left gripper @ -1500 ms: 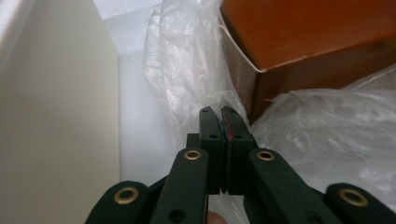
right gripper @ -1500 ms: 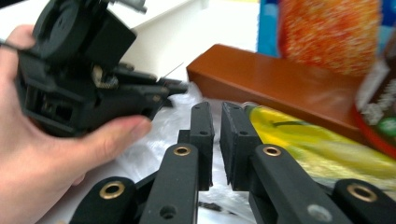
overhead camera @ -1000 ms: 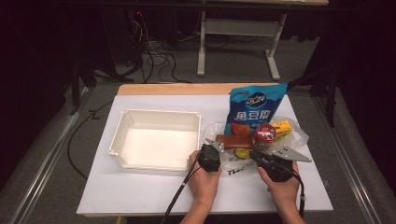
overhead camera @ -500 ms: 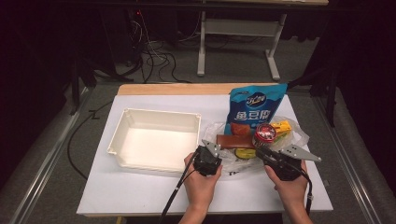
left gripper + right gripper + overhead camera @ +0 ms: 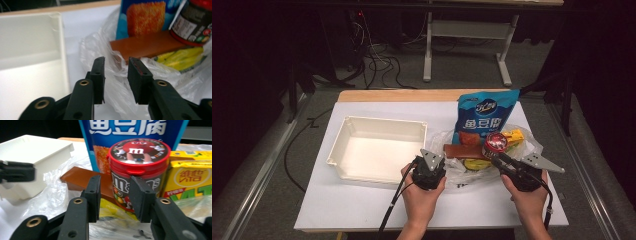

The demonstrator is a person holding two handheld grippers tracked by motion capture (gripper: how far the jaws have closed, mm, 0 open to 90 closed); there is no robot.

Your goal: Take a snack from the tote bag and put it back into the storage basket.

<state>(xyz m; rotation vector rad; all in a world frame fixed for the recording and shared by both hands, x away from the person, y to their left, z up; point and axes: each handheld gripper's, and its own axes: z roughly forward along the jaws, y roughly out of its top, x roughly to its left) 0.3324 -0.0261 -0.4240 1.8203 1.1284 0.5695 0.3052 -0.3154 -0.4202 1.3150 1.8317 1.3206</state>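
A crumpled clear plastic bag [image 5: 452,170] lies on the white table right of the white tray [image 5: 377,127]. In and on it are a blue snack pouch [image 5: 484,112], a red-lidded M&M's tub [image 5: 495,142], a yellow drink carton [image 5: 514,136] and a flat brown bar [image 5: 462,151]. My left gripper [image 5: 433,159] hovers at the bag's left edge; its jaws have just been opening and stand apart [image 5: 115,62] with loose bag film behind the gap, not pinched. My right gripper [image 5: 498,159] points at the tub [image 5: 138,167]; its jaws [image 5: 115,181] have also just been opening and hold nothing.
A yellow-green packet [image 5: 180,56] lies under the bar inside the bag. In the right gripper view the left gripper [image 5: 15,173] shows as a black blur in front of the tray [image 5: 37,152]. A table frame and cables stand on the floor beyond the wooden far edge [image 5: 402,95].
My left gripper has risen and drawn slightly back from the bag toward the near left. My right gripper has shifted a little to the right. The bag's contents have stayed put.
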